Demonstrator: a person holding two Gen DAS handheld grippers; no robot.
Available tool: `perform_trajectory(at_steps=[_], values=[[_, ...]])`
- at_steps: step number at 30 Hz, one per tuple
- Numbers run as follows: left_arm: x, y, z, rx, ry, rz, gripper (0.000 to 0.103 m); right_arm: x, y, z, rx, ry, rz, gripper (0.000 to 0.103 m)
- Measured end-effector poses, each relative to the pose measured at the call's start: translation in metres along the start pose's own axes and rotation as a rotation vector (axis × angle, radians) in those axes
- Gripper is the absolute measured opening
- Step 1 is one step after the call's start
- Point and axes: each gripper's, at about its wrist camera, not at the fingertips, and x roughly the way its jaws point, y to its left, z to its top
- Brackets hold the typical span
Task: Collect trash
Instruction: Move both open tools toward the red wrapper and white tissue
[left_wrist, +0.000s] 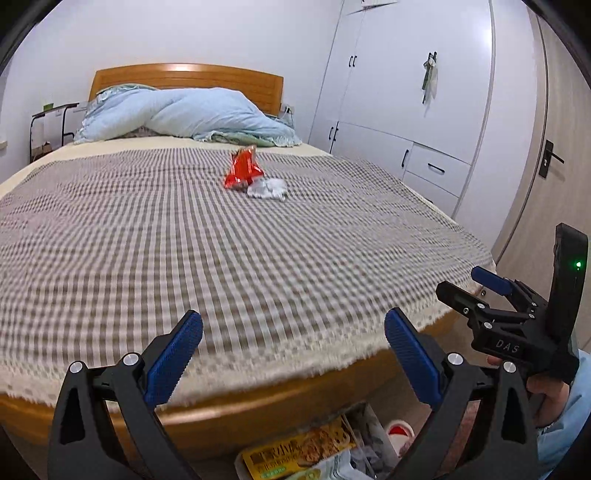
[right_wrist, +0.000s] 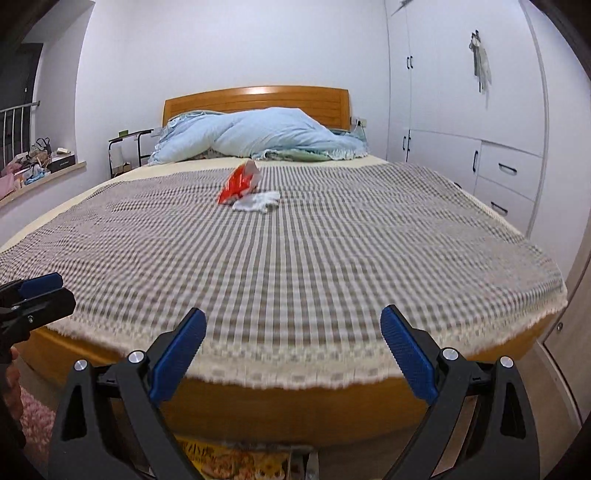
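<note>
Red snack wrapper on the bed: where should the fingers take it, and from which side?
Probably the raised upper end of the red snack wrapper, coming from the foot of the bed. It stands crumpled above the checked cover, while its lower end touches the white crumpled paper.

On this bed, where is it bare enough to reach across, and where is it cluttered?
The checked blanket is bare from the foot edge up to the red wrapper and white crumpled paper, and on either side of them. The blue duvet crowds the headboard end.
</note>
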Motion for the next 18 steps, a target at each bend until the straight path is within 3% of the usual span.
perform_trajectory(at_steps=[18], values=[[0.034, 0.03, 0.074, -0.042, -0.053, 0.054, 0.096, 0.043, 0.006, 0.069, -0.073, -0.093, 0.012, 0.091]])
